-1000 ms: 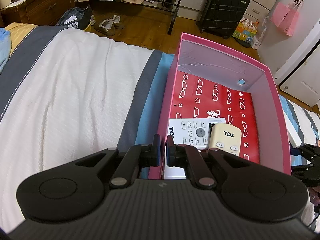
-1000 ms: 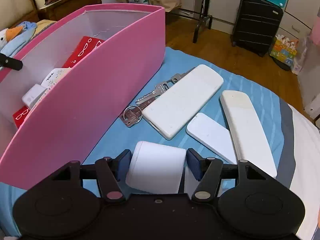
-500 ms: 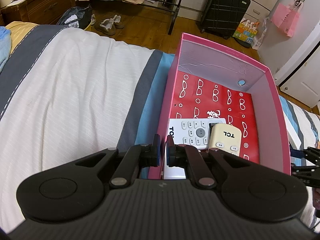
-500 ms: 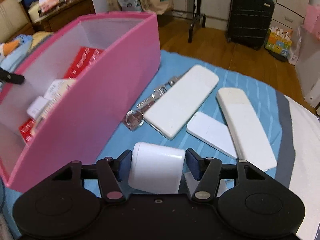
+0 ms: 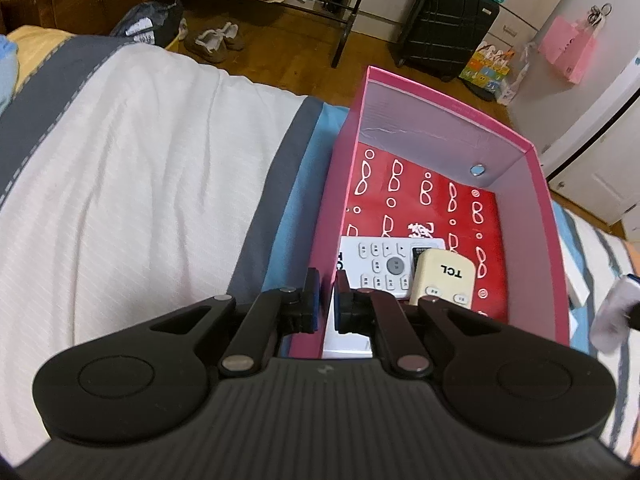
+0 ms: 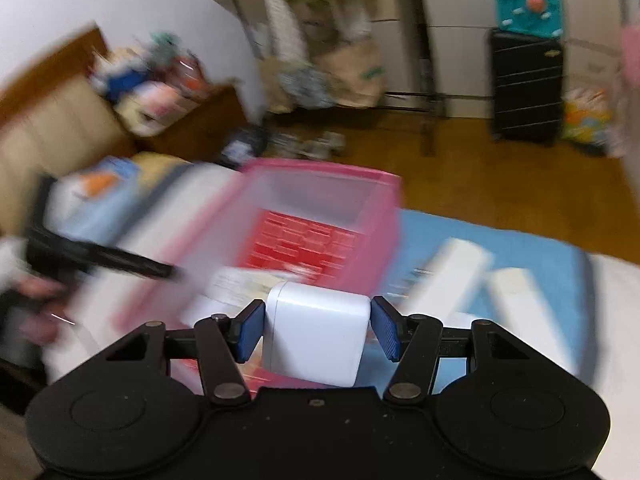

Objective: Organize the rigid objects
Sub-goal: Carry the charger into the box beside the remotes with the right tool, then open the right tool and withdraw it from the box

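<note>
My left gripper [image 5: 326,300] is shut on the left wall of the pink box [image 5: 340,184] on the bed. Inside the box lie a white remote [image 5: 384,266] and a cream TCL remote [image 5: 444,278] on a red patterned floor. My right gripper [image 6: 318,330] is shut on a white charger block [image 6: 316,336] and holds it above the near end of the pink box [image 6: 384,216]; the view is motion-blurred. The block also shows blurred at the right edge of the left wrist view [image 5: 614,314].
White remotes [image 6: 448,276] lie on the blue sheet [image 6: 520,248] right of the box. The bed's white and grey cover [image 5: 140,184] spreads left of the box. A black suitcase [image 5: 444,24], bags and shoes stand on the wooden floor beyond.
My right gripper has lifted the white charger block off the blue sheet and swung left, over the pink box. My left gripper has stayed clamped on the box wall.
</note>
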The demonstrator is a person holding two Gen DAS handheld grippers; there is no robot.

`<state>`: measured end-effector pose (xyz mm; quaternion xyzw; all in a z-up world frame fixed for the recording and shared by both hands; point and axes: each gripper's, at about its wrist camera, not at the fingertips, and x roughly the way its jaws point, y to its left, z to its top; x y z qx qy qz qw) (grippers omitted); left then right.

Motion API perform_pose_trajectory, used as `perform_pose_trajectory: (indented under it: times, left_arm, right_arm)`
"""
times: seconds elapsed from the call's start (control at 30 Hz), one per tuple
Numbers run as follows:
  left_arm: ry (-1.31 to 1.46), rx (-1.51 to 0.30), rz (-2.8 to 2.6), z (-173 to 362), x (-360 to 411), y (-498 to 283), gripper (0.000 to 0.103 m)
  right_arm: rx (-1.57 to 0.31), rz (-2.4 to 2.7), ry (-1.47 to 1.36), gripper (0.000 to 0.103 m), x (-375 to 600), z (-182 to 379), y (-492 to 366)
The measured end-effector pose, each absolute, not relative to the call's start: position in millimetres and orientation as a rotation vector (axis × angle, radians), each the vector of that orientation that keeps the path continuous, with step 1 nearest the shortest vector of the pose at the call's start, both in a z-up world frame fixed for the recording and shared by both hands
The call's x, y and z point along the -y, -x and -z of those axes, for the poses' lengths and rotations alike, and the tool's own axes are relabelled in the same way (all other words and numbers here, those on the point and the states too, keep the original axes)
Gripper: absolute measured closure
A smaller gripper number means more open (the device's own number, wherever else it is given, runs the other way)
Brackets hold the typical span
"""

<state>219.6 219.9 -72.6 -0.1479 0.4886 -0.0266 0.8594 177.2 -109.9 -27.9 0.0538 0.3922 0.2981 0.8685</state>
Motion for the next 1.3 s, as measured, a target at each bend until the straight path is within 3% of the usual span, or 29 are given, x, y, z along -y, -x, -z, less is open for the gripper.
perform_pose_trajectory:
  times: [0.2, 0.4, 0.5, 1.3]
  left_arm:
    - [0.307, -1.020, 0.060, 73.7, -218.0, -218.2, 0.097]
    - [0.303, -1.016, 0.075, 74.7, -221.3, -217.4, 0.097]
    - [0.329, -1.020, 0.094, 76.6, -227.5, -218.3, 0.097]
    - [0.301, -1.004, 0.100, 76.9, -223.9, -215.6, 0.097]
  right_arm:
    - [-0.931, -0.775, -0.129, 0.040, 50.0, 23.0, -189.2]
    - [-1.311, -0.708, -0.344, 0.040, 19.0, 77.7, -235.6]
    - [-1.416, -0.642, -0.452, 0.041, 17.1, 106.8, -243.6]
    - [-1.536, -0.493, -0.484, 0.039, -26.4, 150.3, -249.9]
